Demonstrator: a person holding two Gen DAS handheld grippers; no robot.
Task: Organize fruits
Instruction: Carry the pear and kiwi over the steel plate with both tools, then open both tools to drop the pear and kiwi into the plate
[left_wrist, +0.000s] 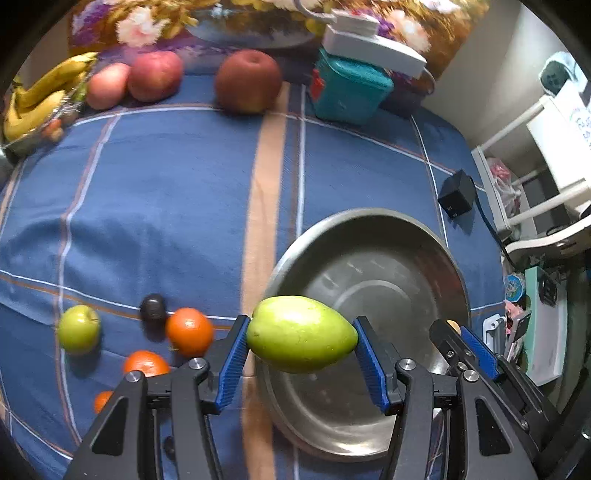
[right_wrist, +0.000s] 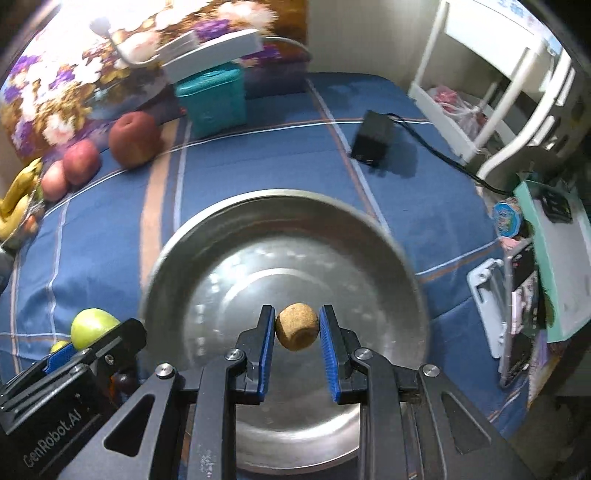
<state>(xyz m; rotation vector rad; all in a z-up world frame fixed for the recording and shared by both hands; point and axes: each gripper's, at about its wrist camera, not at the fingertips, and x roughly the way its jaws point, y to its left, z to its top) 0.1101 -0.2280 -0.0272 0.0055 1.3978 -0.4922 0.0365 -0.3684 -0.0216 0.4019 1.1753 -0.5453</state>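
Left wrist view: left gripper (left_wrist: 301, 345) clamped on green mango (left_wrist: 300, 334) above steel bowl's (left_wrist: 369, 218) near-left rim; right wrist view: right gripper (right_wrist: 297, 339) pinching brown kiwi (right_wrist: 296, 330) over bowl's middle.

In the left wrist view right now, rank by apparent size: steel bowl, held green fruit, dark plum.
1. steel bowl
2. held green fruit, though nearness to the camera enlarges it
3. dark plum
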